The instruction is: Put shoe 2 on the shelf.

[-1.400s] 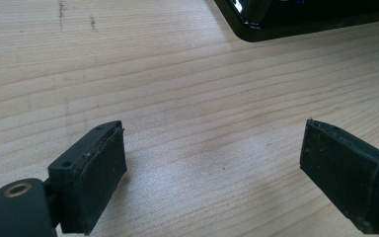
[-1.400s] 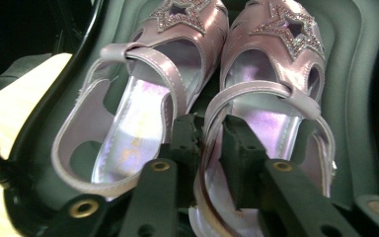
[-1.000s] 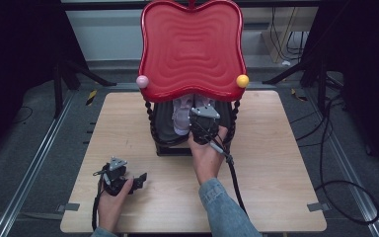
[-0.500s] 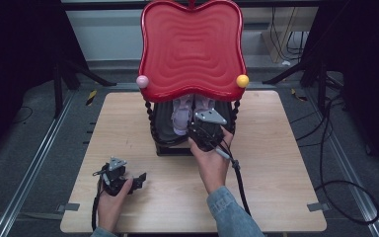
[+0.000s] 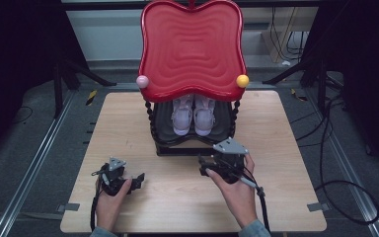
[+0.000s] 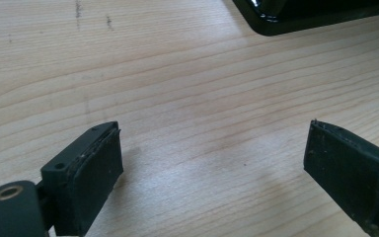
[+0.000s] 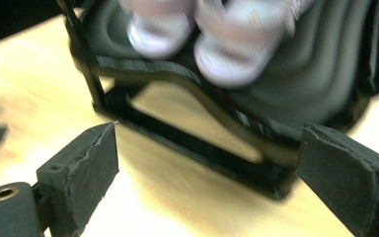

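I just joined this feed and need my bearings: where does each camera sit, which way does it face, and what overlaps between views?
High view: above the person's side, looking forward and down on the wooden table; both hands hold the left gripper and right gripper.
Left gripper view: low over the table, looking along its open jaws at bare wood and a corner of the black rack.
Right gripper view: low, facing the rack's front and the white shoes; its jaws have just been opening, nothing between them.
Shared: the rack shows in every view; the shoes in two.
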The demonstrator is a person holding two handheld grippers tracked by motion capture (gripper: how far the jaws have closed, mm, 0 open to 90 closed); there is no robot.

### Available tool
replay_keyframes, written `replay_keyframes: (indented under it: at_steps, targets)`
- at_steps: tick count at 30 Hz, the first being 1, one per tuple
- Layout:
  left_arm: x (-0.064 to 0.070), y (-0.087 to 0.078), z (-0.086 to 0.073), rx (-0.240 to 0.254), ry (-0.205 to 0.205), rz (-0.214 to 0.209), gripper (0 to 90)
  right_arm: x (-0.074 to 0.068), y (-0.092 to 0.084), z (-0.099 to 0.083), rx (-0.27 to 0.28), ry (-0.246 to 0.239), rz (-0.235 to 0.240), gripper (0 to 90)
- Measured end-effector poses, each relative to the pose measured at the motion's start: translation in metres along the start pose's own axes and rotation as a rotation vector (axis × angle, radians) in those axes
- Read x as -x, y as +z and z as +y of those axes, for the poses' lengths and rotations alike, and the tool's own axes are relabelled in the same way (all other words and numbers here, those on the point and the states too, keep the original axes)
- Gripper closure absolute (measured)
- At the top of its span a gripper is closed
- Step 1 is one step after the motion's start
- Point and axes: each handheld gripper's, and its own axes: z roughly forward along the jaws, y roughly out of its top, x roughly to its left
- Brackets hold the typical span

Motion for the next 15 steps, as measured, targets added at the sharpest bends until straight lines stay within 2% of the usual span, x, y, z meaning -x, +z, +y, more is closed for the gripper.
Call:
replay_keyframes:
  at_steps: [3, 6, 8, 15]
  targets:
    - [-0.002, 0.002, -0.002, -0.010, 0.000, 0.010, 7.0, 0.015, -0.004, -0.021, -0.013, 0.017, -0.008, 8.7]
    - [-0.004, 0.003, -0.003, -0.020, 0.004, 0.018, 6.3, 0.034, -0.004, -0.045, -0.044, 0.028, -0.030, 8.5]
    - [-0.004, 0.004, -0.003, -0.016, 0.008, 0.025, 5.8, 0.049, -0.002, -0.063, -0.078, 0.054, -0.041, 8.4]
    - [-0.003, 0.006, -0.004, -0.008, 0.034, 0.052, 5.2, 0.079, 0.007, -0.100, -0.159, 0.106, -0.067, 8.2]
